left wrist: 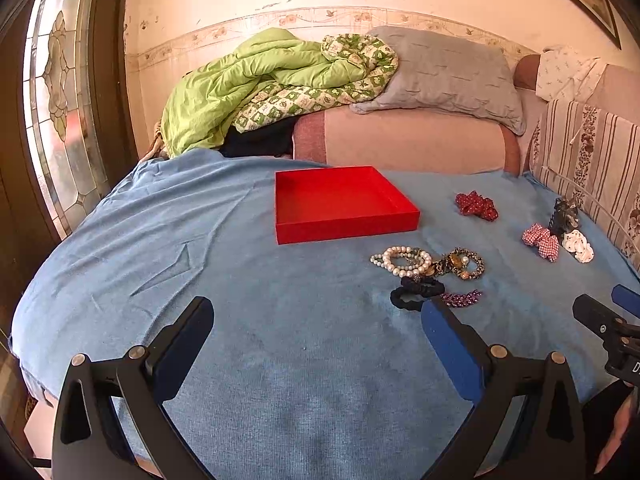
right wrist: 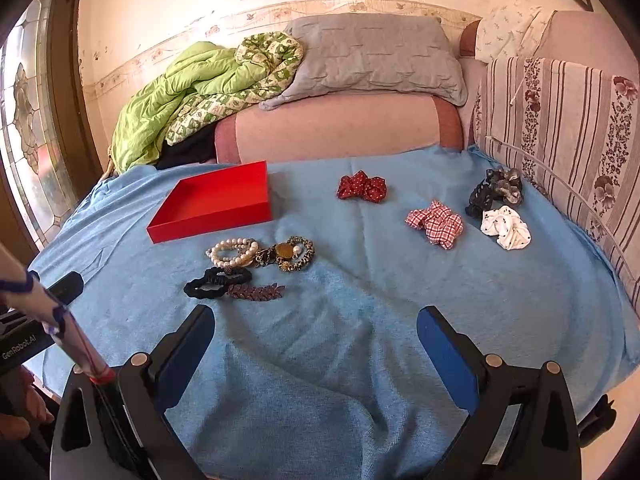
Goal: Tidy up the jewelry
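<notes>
An empty red tray [left wrist: 288, 204] [right wrist: 256, 210] sits on a blue blanket [left wrist: 240, 320] [right wrist: 360, 288]. In front of it lie pearl bracelets [left wrist: 402, 261] [right wrist: 234, 251], gold and black bracelets [left wrist: 464, 263] [right wrist: 290, 256], a black hair tie [left wrist: 416, 292] [right wrist: 214, 282] and a purple leaf clip [left wrist: 462, 299] [right wrist: 256, 292]. My left gripper [left wrist: 316, 320] is open and empty, short of the pile and to its left. My right gripper [right wrist: 316, 326] is open and empty, just in front of the pile.
Scrunchies lie to the right: red dotted [right wrist: 362, 188], red checked [right wrist: 436, 222], white [right wrist: 506, 227] and dark patterned [right wrist: 496, 190]. A green duvet [right wrist: 180, 92], a grey pillow [right wrist: 376, 60] and a striped cushion [right wrist: 568, 120] border the blanket. A glass door [left wrist: 56, 100] stands left.
</notes>
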{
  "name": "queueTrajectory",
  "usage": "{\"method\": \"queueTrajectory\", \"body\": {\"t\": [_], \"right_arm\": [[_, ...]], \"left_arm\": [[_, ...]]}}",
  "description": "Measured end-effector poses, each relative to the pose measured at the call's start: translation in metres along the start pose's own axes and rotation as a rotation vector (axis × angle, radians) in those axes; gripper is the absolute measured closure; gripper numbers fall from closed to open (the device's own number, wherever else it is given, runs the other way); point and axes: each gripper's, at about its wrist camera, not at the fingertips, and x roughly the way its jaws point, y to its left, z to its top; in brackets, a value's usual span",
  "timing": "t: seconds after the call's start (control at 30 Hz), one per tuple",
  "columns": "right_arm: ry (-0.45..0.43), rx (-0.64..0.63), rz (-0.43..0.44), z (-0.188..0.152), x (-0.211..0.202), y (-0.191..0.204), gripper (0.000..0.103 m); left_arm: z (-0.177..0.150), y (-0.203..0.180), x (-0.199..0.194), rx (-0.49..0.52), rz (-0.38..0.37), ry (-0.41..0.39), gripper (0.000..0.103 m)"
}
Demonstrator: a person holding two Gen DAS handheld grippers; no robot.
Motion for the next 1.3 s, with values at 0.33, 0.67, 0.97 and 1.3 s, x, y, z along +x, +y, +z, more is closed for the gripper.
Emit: {"method": "queueTrajectory", "body": {"t": [0.33,0.67,0.97,1.3], "right_arm": [[0.002,-0.009,0.002,-0.001,0.001,0.002,0.0],[0.016,-0.016,0.021,0.0,0.005,0.003,0.0],[0.091,-0.001,0.121,0.002,0.022,0.0,0.01],[0.183,-0.049,0.261,0.017,0.059,0.019,0.039]], "left_arm": [[-0.002,0.001,0.005,-0.002,-0.005,0.007,0.0],[-0.001,0.002,0.016,-0.017,-0.01,0.032,0.0],[0.011,0.04,0.073,-0.097,-0.086,0.201,0.0],[0.001,0.044,0.106,-0.123,-0.196,0.298,0.019]]}}
